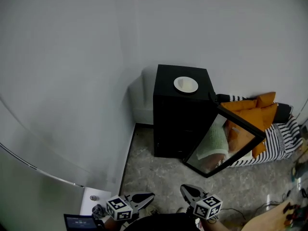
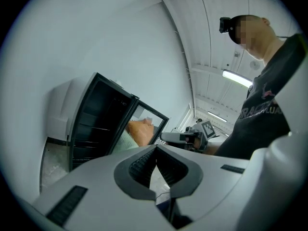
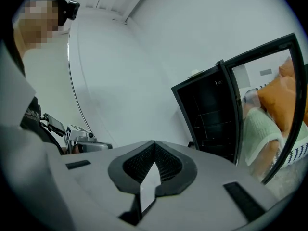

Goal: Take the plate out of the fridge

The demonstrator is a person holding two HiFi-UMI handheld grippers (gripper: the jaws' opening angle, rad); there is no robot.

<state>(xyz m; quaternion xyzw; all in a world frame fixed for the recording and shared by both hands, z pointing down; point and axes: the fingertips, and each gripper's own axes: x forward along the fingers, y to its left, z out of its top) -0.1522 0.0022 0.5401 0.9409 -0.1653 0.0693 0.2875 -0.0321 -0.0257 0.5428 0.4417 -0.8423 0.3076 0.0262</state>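
Ribbed R claw [image 3: 154, 143], round wht plate [image 1: 186, 84]

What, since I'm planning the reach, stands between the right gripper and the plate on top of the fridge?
Nothing visible does. The plate lies uncovered on top of the fridge. The open door swings out to the right of that line, and only floor shows between the right gripper and the fridge.
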